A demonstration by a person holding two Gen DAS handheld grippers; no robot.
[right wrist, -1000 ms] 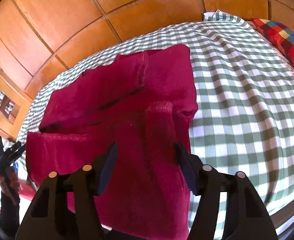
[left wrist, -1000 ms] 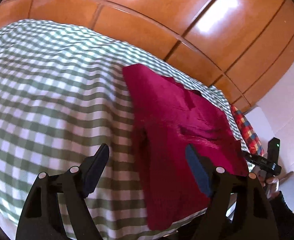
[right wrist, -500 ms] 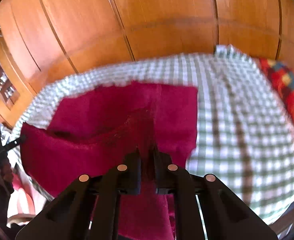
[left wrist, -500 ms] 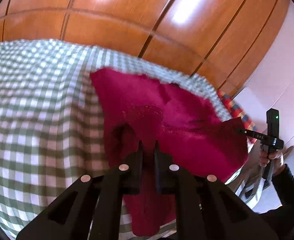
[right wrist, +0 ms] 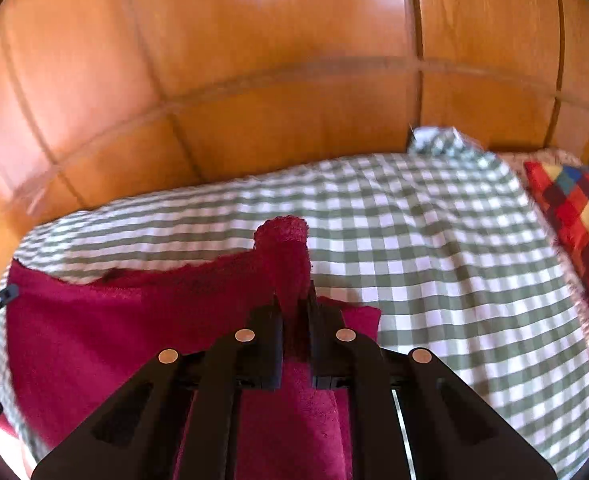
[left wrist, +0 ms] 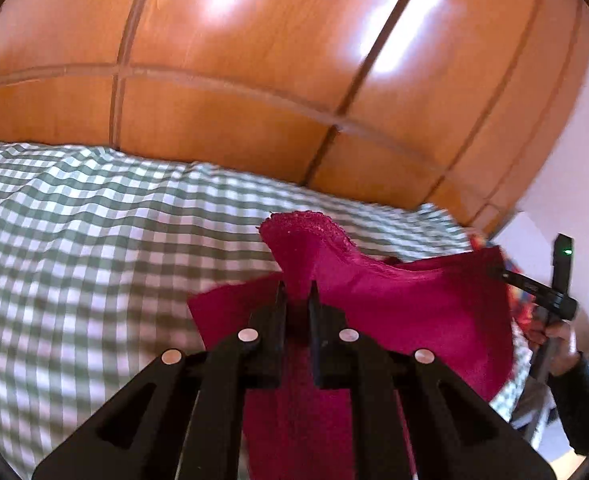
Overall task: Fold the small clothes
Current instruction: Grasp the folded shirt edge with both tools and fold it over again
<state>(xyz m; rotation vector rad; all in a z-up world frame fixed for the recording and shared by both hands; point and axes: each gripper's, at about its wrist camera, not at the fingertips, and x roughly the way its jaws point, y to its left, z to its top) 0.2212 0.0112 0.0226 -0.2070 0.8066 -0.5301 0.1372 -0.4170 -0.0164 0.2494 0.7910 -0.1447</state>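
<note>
Bunching between both jaws, crimson garment (left wrist: 414, 304).

The left gripper (left wrist: 296, 294) is pinching a fold of the crimson garment (left wrist: 414, 304), which is bunching up above its fingertips over the checked bedspread (left wrist: 86, 248).

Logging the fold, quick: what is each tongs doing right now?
Left tongs: closed on the red cloth.
Right tongs: closed on the same cloth.
</note>
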